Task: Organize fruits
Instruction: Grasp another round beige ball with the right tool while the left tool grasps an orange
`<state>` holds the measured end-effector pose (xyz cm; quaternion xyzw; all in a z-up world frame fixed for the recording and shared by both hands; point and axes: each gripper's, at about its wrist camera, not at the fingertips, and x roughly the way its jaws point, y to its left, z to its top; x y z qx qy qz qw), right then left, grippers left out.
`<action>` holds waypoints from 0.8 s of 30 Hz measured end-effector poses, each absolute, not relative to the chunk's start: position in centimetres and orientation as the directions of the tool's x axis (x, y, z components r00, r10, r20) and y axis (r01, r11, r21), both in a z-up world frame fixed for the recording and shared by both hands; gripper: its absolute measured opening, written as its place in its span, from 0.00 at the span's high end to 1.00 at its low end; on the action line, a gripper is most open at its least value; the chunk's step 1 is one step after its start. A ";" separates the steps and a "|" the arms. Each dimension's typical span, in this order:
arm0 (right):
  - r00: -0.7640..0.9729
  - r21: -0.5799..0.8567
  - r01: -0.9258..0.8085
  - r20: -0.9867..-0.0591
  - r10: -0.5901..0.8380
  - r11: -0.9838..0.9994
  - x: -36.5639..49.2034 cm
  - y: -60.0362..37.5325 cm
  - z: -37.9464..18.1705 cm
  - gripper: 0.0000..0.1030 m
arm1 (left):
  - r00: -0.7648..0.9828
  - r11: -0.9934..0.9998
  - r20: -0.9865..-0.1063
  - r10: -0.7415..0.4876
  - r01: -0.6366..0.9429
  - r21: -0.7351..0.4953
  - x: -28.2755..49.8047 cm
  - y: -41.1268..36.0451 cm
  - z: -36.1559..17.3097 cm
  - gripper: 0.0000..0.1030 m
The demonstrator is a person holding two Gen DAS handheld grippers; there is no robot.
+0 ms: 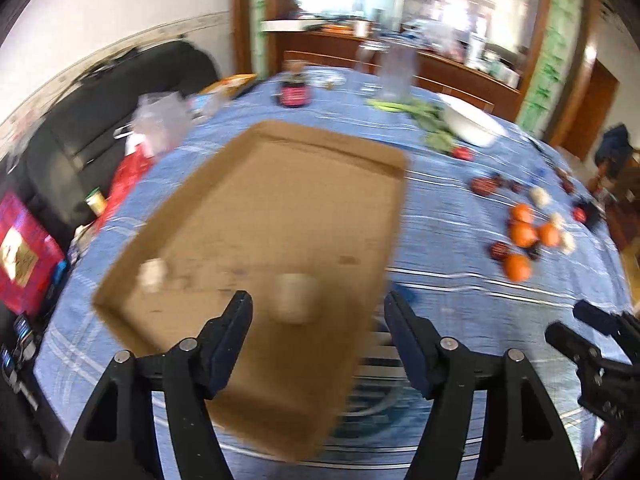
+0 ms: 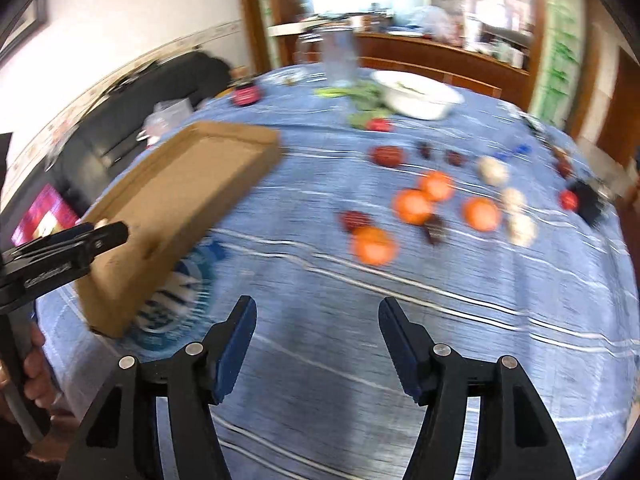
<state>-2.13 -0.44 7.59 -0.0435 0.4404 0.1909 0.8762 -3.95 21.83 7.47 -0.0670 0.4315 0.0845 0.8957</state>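
Observation:
A shallow cardboard tray (image 1: 276,216) lies on the blue striped tablecloth (image 1: 460,292), also in the right wrist view (image 2: 180,200). Two pale fruits sit in it, one (image 1: 295,297) just ahead of my open, empty left gripper (image 1: 318,310), one (image 1: 153,275) at its left. Several oranges (image 2: 414,206), dark red fruits (image 2: 387,156) and pale fruits (image 2: 493,171) lie scattered to the right. My right gripper (image 2: 318,314) is open and empty above bare cloth, short of the oranges. The left gripper also shows in the right wrist view (image 2: 100,236), the right gripper in the left wrist view (image 1: 576,324).
A white bowl (image 2: 418,92) and green leaves (image 2: 366,96) stand at the back, with a clear jug (image 2: 340,60) and a dark jar (image 2: 245,94). A black sofa (image 1: 100,112) and red bags (image 1: 24,252) are at the left.

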 end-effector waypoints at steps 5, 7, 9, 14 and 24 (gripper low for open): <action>0.577 0.106 -0.275 -0.777 0.252 0.956 -1.8 -6.0 7.8 0.26 | 0.610 0.995 -0.792 0.028 -0.091 -0.035 -2.3 16.1 7.3 0.27; 0.583 0.118 -0.235 -0.777 0.237 0.965 -1.4 -8.3 7.7 0.26 | 0.600 0.998 -0.800 0.012 -0.052 -0.024 -1.7 14.1 7.1 0.27; 0.589 0.132 -0.190 -0.777 0.221 0.973 -0.8 -10.7 7.5 0.26 | 0.593 1.000 -0.805 -0.001 -0.023 -0.018 -1.3 12.5 7.0 0.27; 0.598 0.146 -0.123 -0.779 0.190 0.982 2.2 -14.7 7.3 0.26 | 0.568 1.000 -0.823 -0.007 0.014 0.002 0.0 9.6 6.4 0.27; 0.578 0.034 -0.207 -0.802 0.150 0.978 10.7 -14.2 4.0 0.26 | 0.513 1.000 -0.858 0.028 -0.012 0.026 1.8 7.6 4.8 0.27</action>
